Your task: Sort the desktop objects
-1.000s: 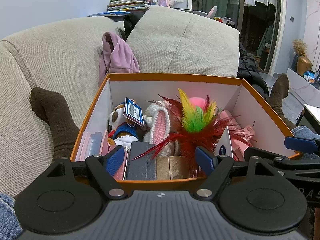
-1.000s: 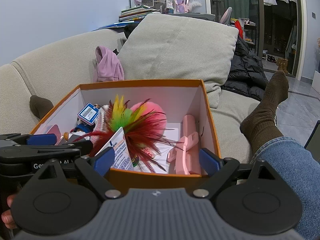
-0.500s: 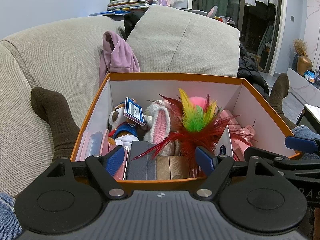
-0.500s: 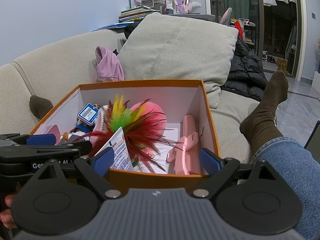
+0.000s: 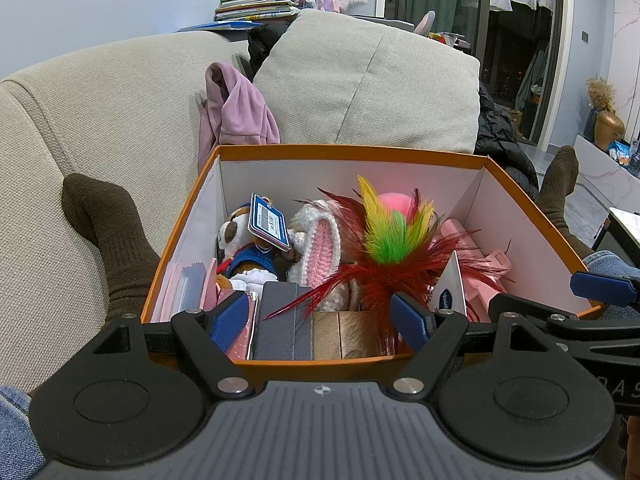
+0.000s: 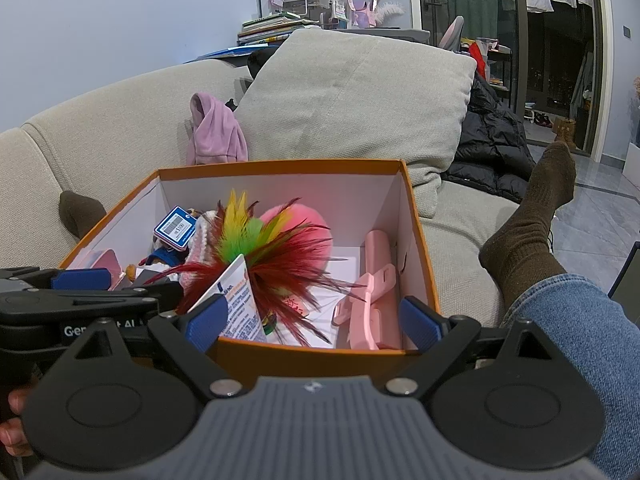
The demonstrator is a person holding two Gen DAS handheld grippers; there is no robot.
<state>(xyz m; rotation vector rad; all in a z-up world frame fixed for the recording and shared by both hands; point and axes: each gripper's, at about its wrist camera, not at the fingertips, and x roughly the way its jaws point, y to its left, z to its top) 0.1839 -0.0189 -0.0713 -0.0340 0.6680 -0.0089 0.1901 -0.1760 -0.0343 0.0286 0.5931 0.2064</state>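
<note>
Your left tongs (image 5: 322, 318) stand with the two blue pads wide apart and nothing between them, held at the near rim of the orange box (image 5: 352, 151). The box sits on the sofa (image 5: 100, 92), between your legs, and all the things to sort lie inside it, packed close.

On the left side of the box, the pink flat packs (image 5: 188, 286) stand upright against the wall. If you press down there, the pad can slide between a pack and the cardboard, and you will lift nothing or bend the wall.

Next comes the plush dog (image 5: 244, 248) with its blue tag (image 5: 269, 227). The tag is loose, so I think a grip on the tag alone would let the toy swing or drop.

In the middle, the feather toy (image 5: 384, 252) spreads over the crocheted bunny (image 5: 324, 244) and over the dark wallet (image 5: 282, 320). The feathers are soft; the pads may close on only a few of them, and these can slip out or break.

On the right, the white tube (image 6: 240, 300) leans against the feathers, and the pink holder (image 6: 372, 292) lies along the right wall. Your right tongs (image 6: 312, 322) are spread apart too and hold nothing. The two tools are very near each other, so they can collide if both reach in together. The box is on soft cushion and may tip if you push on its rim.
</note>
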